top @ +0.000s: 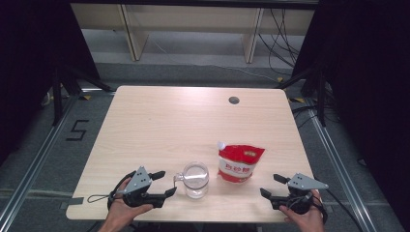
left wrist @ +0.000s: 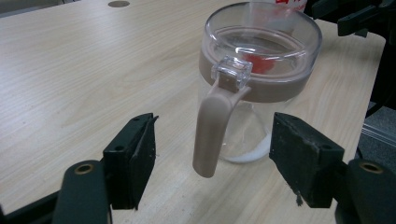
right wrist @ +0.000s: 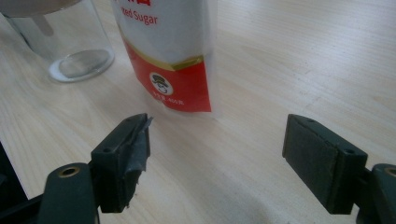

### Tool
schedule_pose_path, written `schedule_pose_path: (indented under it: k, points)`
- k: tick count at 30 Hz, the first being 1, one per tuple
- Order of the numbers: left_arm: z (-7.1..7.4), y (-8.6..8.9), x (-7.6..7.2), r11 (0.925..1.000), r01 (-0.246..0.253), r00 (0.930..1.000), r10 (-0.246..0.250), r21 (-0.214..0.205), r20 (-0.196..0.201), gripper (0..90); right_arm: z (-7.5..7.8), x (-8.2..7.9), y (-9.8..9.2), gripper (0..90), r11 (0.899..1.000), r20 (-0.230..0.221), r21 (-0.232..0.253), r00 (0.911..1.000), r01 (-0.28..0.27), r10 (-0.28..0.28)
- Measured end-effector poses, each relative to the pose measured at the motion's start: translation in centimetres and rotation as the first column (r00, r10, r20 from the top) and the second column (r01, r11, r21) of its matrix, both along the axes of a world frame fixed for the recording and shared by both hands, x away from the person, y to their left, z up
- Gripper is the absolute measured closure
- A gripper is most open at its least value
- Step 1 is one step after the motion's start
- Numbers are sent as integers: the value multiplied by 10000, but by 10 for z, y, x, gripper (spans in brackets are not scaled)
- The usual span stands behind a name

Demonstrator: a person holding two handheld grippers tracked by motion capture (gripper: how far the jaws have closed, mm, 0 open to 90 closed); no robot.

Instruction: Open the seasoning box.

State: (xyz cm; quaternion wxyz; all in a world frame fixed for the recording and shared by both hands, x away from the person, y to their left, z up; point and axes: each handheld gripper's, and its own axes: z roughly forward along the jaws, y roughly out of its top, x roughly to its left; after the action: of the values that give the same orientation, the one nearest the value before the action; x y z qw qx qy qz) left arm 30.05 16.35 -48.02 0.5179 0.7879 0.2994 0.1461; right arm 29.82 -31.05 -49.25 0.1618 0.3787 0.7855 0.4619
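Nothing is gripped yet: left claw [left wrist: 212, 163] is spread around the jar [top: 195, 180] handle, right claw [right wrist: 229, 158] spread near the sugar bag [top: 238, 164] beside the jar.

One jar [top: 196, 179], one sugar bag [top: 237, 164], two grippers.

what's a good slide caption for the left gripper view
Open left gripper lined up on the brown handle of a clear lidded jar standing on the wooden table.

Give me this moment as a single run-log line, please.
left gripper: open, facing jug handle | right gripper: open, near sugar bag | jug: upright on table, untouched
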Motion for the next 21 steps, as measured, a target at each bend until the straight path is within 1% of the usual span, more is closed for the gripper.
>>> schedule_pose_path:
  k: [1,2,3,4,5,6,7,8,9,10,11,12,13,14,15,16,17,18,19,20,21]
  points:
    - [2,1,0,10000,5,10000,-5,-22,12,312,0,0,0,241,10000,63,-25,10000,-8,9]
    - [4,2,0,10000,-31,10000,32,-68,80,315,0,1,0,243,9999,223,-79,9997,-126,128]
    - [5,3,-1,9998,-114,9999,114,-167,48,320,0,1,0,245,9998,233,-126,9996,-145,148]
    - [7,4,-1,9998,-157,9999,158,-156,63,332,0,2,0,251,9996,264,-201,9994,-218,224]
    - [8,4,-1,9993,-111,9999,114,-369,80,332,0,2,0,251,9996,264,-201,9994,-218,224]
    - [9,4,-2,9992,-123,9999,125,-376,66,348,0,2,-1,256,9994,289,-260,9994,-206,214]
    - [11,4,-3,9994,-75,9999,78,-348,100,380,0,1,0,266,9995,81,-106,9996,-281,282]
    - [12,4,-4,9990,-30,9999,36,-444,127,421,0,2,0,273,9993,231,-226,9993,-282,287]
    - [13,4,-4,9993,18,9994,-6,-381,336,458,1,0,1,279,9995,-43,-39,9995,-300,300]
    - [14,4,-6,9988,-156,9989,176,-460,430,504,1,-3,2,286,9997,-299,88,9993,-232,234]
    - [16,4,-5,9992,-109,9983,130,-378,564,561,1,0,1,294,9991,100,-121,9991,-402,403]
    - [17,5,-6,9988,-164,9982,191,-471,574,597,2,-1,1,299,9987,89,-230,9989,-453,455]
    - [17,4,-7,9982,-158,9982,192,-587,577,667,1,-2,2,303,9987,99,-171,9988,-481,483]
    - [19,5,-8,9984,-210,9980,241,-528,582,709,2,-5,4,307,9989,-122,-90,9989,-453,451]
    - [19,5,-8,9976,-112,9981,153,-690,599,759,3,-7,6,308,9984,-243,-102,9981,-560,557]
    - [20,5,-8,9980,-79,9979,119,-622,640,792,4,-5,5,307,9971,88,-222,9973,-731,733]
    - [21,5,-8,9973,-55,9981,99,-730,602,829,5,-9,7,301,9976,-201,-161,9976,-669,666]
    - [21,5,-8,9969,-8,9983,55,-790,584,880,5,-8,8,286,9959,7,-179,9960,-891,891]
    - [21,4,-9,9966,-76,9990,112,-822,438,880,5,-8,8,286,9959,7,-179,9960,-891,891]
    - [22,4,-8,9974,-31,9989,66,-725,471,894,4,-12,11,256,9962,-259,-56,9959,-873,871]
    - [21,2,-7,9964,15,9990,23,-848,448,894,4,-12,11,256,9962,-259,-56,9959,-873,871]
